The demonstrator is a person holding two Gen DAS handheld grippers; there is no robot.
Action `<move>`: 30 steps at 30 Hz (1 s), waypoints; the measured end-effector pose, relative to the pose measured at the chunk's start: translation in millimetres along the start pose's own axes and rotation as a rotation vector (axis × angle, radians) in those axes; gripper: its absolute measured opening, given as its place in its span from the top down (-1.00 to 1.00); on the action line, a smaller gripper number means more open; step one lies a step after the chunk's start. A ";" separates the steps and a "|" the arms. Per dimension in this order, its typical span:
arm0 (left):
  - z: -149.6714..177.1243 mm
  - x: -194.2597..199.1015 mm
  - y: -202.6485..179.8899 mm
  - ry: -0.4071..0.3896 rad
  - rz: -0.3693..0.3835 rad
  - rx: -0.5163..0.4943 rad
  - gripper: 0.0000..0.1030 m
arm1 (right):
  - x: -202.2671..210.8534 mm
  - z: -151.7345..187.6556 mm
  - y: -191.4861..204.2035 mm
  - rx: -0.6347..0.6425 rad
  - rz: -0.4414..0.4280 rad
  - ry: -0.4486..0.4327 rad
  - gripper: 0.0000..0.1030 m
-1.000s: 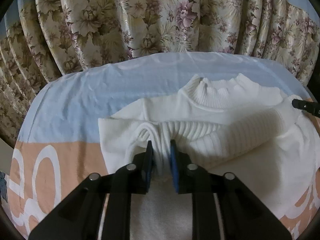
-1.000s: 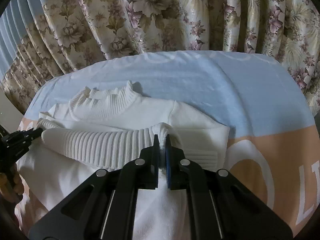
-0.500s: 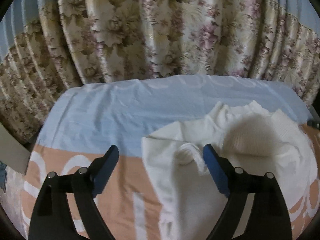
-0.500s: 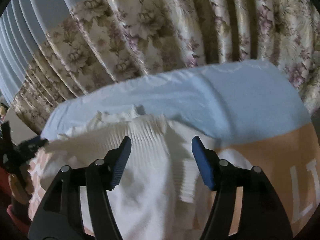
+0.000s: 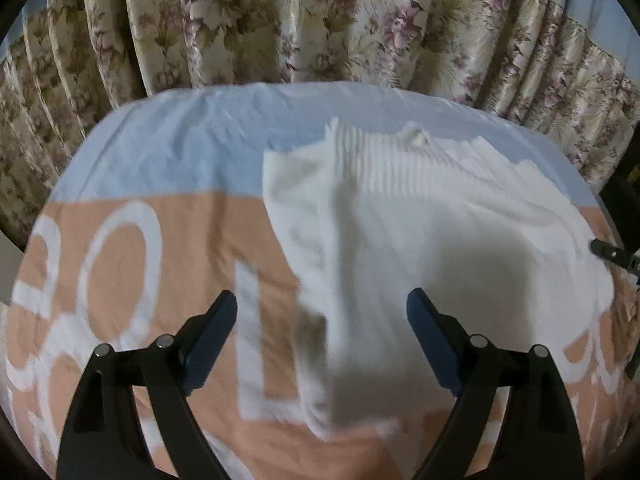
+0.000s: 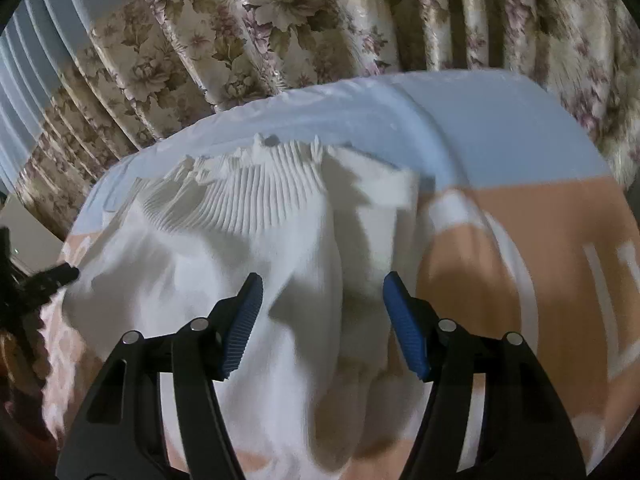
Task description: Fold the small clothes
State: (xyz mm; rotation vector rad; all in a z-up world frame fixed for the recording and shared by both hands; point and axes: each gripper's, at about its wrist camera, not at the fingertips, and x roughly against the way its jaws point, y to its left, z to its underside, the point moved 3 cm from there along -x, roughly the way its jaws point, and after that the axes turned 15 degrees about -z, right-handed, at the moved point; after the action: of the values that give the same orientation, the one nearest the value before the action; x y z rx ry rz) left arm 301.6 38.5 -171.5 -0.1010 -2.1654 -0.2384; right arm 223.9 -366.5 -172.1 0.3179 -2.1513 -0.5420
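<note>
A small white knit sweater (image 5: pixel 420 240) lies flat on the bed, ribbed collar toward the curtain, both sleeves folded across its body. It also shows in the right wrist view (image 6: pixel 248 248). My left gripper (image 5: pixel 320 312) is open and empty, raised above the sweater's left edge. My right gripper (image 6: pixel 322 300) is open and empty, raised above the sweater's right part. The right gripper's tip (image 5: pixel 612 254) shows at the right edge of the left wrist view. The left gripper's tip (image 6: pixel 52 276) shows at the left edge of the right wrist view.
The sweater rests on a blue and peach sheet (image 5: pixel 160 208) with large white letters. A floral curtain (image 5: pixel 320 20) hangs close behind the bed's far edge. The sheet also shows right of the sweater (image 6: pixel 520 240).
Both grippers were shut on the folded sleeves a second ago. They let go, opened wide and pulled back and up. The sleeves stay folded over the sweater's body.
</note>
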 end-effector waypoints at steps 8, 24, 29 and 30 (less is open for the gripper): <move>19.7 0.2 -20.4 0.037 0.015 -0.055 0.63 | 14.6 28.4 18.2 0.056 0.037 0.022 0.21; 57.0 9.4 -24.1 0.018 -0.041 -0.147 0.87 | 25.0 42.3 12.3 0.103 0.088 -0.009 0.86; 56.7 10.7 -26.4 0.004 -0.066 -0.172 0.80 | 13.1 55.6 6.0 0.092 0.115 0.023 0.85; 56.1 12.3 -25.8 -0.002 -0.069 -0.175 0.80 | 13.4 54.0 6.4 0.088 0.106 0.024 0.85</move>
State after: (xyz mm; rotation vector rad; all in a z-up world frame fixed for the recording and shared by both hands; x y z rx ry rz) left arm 245.3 24.7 -195.9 -0.1258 -2.1494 -0.4675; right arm 172.2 -352.1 -188.1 0.2551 -2.1583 -0.3823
